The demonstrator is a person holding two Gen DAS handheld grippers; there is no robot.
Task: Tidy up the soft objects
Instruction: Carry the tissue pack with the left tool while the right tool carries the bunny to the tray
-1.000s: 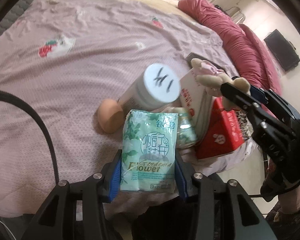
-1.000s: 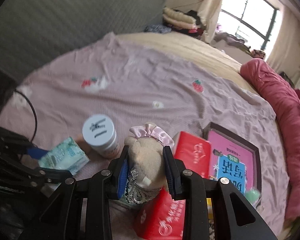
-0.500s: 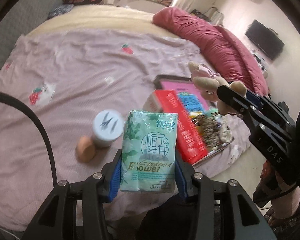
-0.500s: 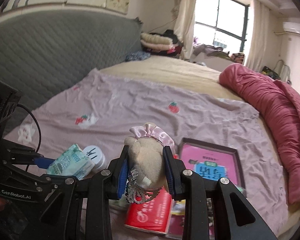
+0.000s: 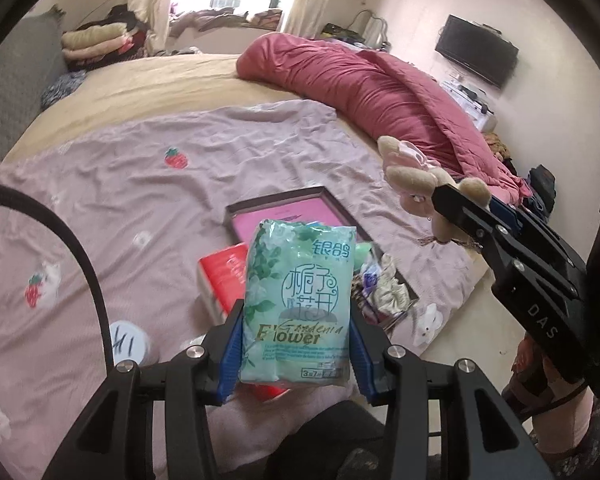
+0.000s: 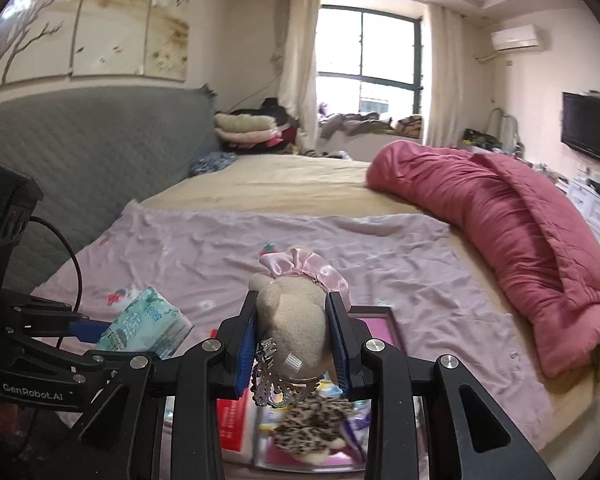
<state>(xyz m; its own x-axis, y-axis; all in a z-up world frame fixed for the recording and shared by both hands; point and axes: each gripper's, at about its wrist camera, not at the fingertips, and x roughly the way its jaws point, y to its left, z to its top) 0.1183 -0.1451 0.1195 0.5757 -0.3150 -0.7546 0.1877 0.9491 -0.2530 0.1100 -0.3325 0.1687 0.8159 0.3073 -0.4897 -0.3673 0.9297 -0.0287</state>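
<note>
Bedroom, daylit. Bed (image 6: 300, 192) spread with a tan sheet and, nearer, a pink strawberry-print cover (image 5: 148, 200). Rolled crimson quilt (image 5: 372, 92) running from 12 toward 3 o'clock along the far side. Grey padded headboard (image 6: 100, 140) at 9 o'clock in the right wrist view, painted wall panels above it. Curtained window (image 6: 364, 60) at 12 o'clock, folded bedding piled beneath at 11. Wall television (image 5: 476, 56) and air conditioner (image 6: 516, 38) at 2 o'clock.

On the pink cover: dark-framed tray (image 5: 284, 200) with a pink bottom, holding a leopard-print item (image 6: 312, 420) and small packets; red tissue pack (image 5: 220, 276) just beside its 8 o'clock corner; white-lidded jar (image 5: 128, 344) further toward 8 o'clock.

Left gripper (image 5: 296, 340) lifted clear of the bed, tilted downward, jaws clamped on a green tissue pack (image 5: 300, 300) standing upright between the blue pads. Right gripper (image 6: 294, 336) raised too, aimed nearer level, jaws narrow and pressing both flanks of a beige plush toy (image 6: 292, 320) with a pink satin bow, a silvery crown trinket dangling below. Seen from the left wrist camera at 3 o'clock, toy poking out past the black fingers.
</note>
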